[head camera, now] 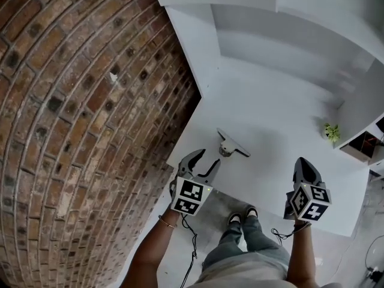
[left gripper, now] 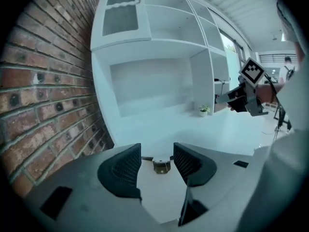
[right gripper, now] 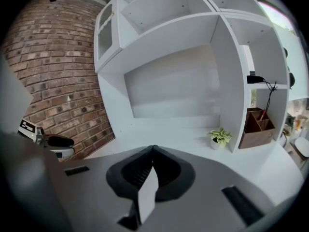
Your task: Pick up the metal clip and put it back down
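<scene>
1. Left gripper [head camera: 209, 158]: jaws are held wide apart, nothing gripped. The metal clip [head camera: 230, 146] is seen lying on the white table [head camera: 270, 110] just ahead of them, untouched.
2. Right gripper [right gripper: 153, 151]: jaws are pressed together, empty.
3. Counted: one clip, two grippers, one potted plant [head camera: 331, 131].
4. Table is backed by white shelving [right gripper: 193, 57]; a brick wall [head camera: 72, 101] is seen at left.
</scene>
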`<state>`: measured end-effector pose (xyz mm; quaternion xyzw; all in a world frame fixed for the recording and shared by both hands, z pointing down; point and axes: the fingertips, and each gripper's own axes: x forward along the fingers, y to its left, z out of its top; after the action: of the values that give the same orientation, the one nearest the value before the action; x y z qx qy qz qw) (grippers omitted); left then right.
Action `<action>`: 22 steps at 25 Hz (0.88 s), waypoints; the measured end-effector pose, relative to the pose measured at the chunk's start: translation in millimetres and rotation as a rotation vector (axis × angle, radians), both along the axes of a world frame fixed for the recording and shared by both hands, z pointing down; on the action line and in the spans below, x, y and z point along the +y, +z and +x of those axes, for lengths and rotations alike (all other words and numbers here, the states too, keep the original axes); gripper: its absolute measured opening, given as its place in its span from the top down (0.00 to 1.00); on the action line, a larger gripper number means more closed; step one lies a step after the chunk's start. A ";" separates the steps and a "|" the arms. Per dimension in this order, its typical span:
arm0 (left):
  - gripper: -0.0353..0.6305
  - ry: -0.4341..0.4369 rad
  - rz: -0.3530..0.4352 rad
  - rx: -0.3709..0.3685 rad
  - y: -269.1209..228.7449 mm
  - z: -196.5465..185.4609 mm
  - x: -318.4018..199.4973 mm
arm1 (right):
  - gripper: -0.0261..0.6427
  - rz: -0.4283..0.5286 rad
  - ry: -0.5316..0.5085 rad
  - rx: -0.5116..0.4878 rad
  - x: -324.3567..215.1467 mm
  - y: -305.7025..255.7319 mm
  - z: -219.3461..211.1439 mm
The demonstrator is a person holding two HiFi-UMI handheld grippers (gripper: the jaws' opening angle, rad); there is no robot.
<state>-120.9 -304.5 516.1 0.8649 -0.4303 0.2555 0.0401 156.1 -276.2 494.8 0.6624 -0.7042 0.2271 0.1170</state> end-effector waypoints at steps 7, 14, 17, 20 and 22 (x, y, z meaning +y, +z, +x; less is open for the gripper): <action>0.63 0.182 -0.059 -0.183 42.2 7.3 -5.5 | 0.96 -0.045 0.010 0.021 3.8 25.4 1.4; 0.63 0.372 -0.033 -0.420 70.9 14.2 -18.6 | 0.96 -0.088 0.034 0.024 10.3 45.0 11.5; 0.65 0.437 -0.028 -0.488 80.4 17.7 -21.6 | 0.96 -0.103 0.047 0.022 13.1 51.7 17.3; 0.65 0.502 -0.036 -0.541 90.3 19.0 -20.3 | 0.96 -0.111 0.065 0.023 16.1 54.5 23.0; 0.65 0.547 -0.025 -0.594 96.1 19.4 -21.5 | 0.96 -0.114 0.078 0.024 17.7 56.3 28.0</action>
<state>-101.5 -325.9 612.3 0.8355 -0.1737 0.5007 -0.1449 184.1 -258.4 551.2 0.6844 -0.6622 0.2633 0.1540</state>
